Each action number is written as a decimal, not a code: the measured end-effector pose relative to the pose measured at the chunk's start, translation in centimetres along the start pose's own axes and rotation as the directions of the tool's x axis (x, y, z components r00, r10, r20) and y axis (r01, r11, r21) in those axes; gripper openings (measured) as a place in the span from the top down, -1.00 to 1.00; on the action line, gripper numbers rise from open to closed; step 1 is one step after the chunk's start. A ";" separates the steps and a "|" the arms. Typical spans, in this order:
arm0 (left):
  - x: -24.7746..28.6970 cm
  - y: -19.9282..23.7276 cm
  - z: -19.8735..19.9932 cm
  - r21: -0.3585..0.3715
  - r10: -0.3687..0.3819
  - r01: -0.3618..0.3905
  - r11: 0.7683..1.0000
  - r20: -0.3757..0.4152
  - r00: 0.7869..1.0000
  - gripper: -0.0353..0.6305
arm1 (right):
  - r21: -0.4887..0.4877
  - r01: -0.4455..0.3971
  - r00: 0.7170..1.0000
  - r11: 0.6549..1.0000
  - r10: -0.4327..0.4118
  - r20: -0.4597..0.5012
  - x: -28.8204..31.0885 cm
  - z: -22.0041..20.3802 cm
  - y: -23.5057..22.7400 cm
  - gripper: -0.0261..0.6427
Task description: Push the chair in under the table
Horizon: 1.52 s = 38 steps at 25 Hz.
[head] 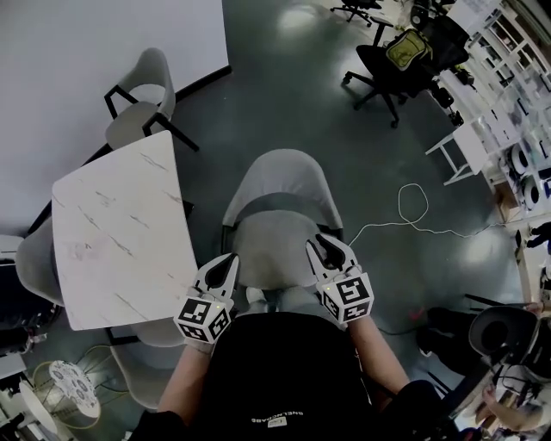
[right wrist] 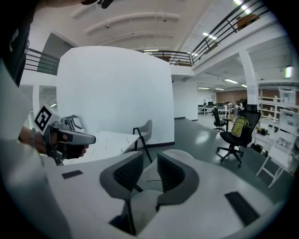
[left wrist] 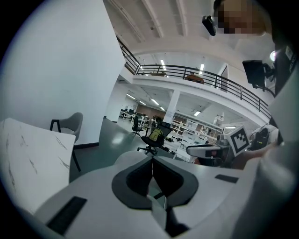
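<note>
Chair point(head: 277, 220) is found right of table point(head: 112, 224), just ahead of left gripper point(head: 225, 265) (closed, empty) and right gripper point(head: 330, 250) (slightly parted, empty).

One white marble-topped table point(head: 112, 215) stood in the room. Four grey padded chairs were set around it: the chair to its right point(head: 280, 220), the chair at its far end point(head: 142, 90), the chair to its left point(head: 34, 258) and the chair tucked partly under its near end point(head: 142, 377). Well beyond the table's right side were two black office chairs, the nearer office chair point(head: 392, 73) and the farther office chair point(head: 357, 9), with one yellow-green backpack point(head: 406, 47). One white cable point(head: 413, 211) lay right of the table. There were two grippers, the left gripper point(head: 231, 258) and the right gripper point(head: 327, 244).
</note>
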<state>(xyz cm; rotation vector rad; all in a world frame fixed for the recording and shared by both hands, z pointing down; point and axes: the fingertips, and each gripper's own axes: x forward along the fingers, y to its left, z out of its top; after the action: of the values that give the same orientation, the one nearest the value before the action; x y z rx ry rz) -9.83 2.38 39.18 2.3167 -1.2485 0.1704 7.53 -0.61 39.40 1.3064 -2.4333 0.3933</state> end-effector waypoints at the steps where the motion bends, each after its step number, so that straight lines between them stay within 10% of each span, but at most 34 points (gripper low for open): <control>1: 0.1 -0.2 0.0 0.003 -0.001 0.001 1.000 -0.005 1.000 0.88 | -0.009 -0.012 1.000 1.000 0.012 -0.008 0.2 0.1 -0.3 0.67; 20: 1.8 1.3 -1.0 -0.002 0.239 -0.239 0.971 -0.051 0.970 0.86 | -0.286 -0.223 0.961 0.932 0.161 -0.225 15.2 -1.2 -9.4 0.13; 38: 0.3 1.6 -4.3 -0.081 0.446 -0.458 0.885 -0.135 0.885 0.74 | -0.538 -0.400 0.842 0.742 0.066 -0.535 31.8 -7.8 -16.1 0.04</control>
<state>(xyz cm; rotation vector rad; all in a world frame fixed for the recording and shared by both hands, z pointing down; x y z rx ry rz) -10.44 3.46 43.66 1.8588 -1.6775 0.3752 6.14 -29.76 61.25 0.5069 -2.0118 -0.0607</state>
